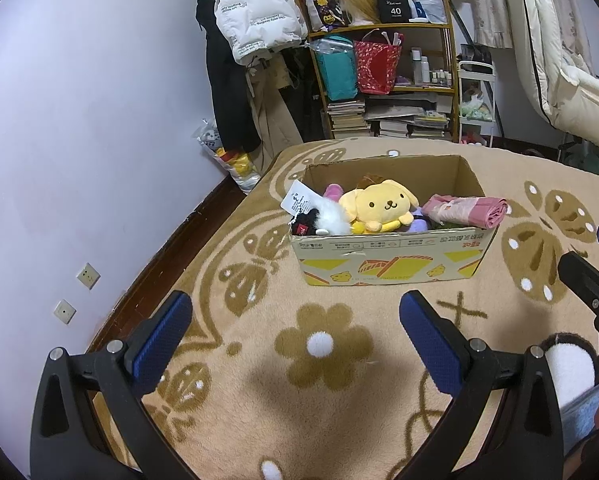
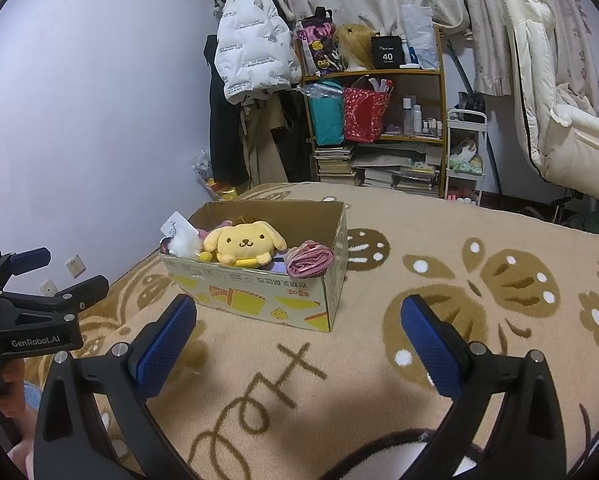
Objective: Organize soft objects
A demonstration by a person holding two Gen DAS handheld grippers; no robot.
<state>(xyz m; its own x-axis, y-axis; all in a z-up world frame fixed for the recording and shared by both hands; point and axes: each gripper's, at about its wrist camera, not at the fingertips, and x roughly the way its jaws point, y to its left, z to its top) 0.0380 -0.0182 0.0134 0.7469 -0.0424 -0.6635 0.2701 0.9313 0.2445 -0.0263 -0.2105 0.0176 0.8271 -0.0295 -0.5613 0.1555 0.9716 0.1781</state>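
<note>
While left view hides it, hand (image 2: 13,390).

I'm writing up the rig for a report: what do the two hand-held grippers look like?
Both match: the left hand-held gripper and right hand-held gripper have matte black plastic arms with silver screw heads, ending in blue textured pads. In the right wrist view the left body bears white "GenRobot.AI" lettering. No cables visible.
</note>
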